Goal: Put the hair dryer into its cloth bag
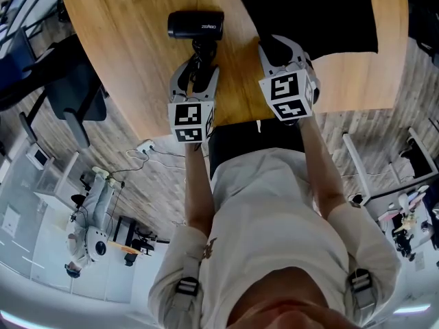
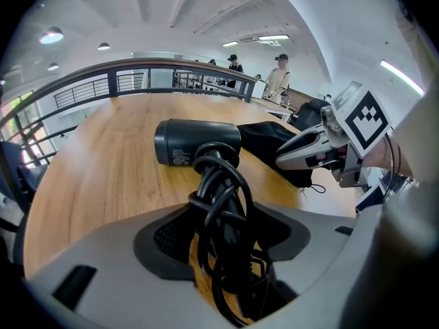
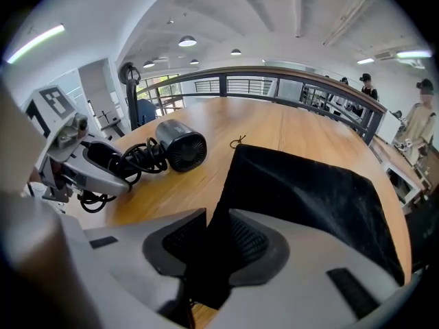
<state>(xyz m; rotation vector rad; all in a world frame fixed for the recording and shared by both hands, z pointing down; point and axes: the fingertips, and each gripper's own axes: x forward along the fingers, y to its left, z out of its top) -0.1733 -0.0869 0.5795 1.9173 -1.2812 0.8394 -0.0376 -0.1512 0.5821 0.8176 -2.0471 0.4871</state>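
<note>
The hair dryer [image 1: 195, 25] is being borne by the wooden table [image 1: 123, 53], with its black barrel set crosswise on the far side and its handle [image 1: 198, 49] pointed back toward the person. The handle, with the black cord [image 2: 221, 184] wound around it in loops, is being grasped by the left hand-held gripper [image 2: 223, 238]. In the left gripper view, the gap between the two jaws is being filled by the bundled handle and cord, and the bundle is being pressed by the pads from both sides. This hand-held gripper is being aimed steeply down at the table.

The cloth bag [image 3: 309, 190], which is black, is being supported flat on the table to the right of the hair dryer, near its barrel but apart from it. The bag's near edge is being pinched by the right hand-held gripper [image 3: 206, 245], whose jaws are being clenched on a fold of the fabric. In the right gripper view, the dark cloth is being squeezed between the pads, while the rest of the bag is being carried loosely by the wood. The hair dryer is being held wholly outside the bag, and the two hand-held grippers are being held side by side at the table's near edge.
</note>
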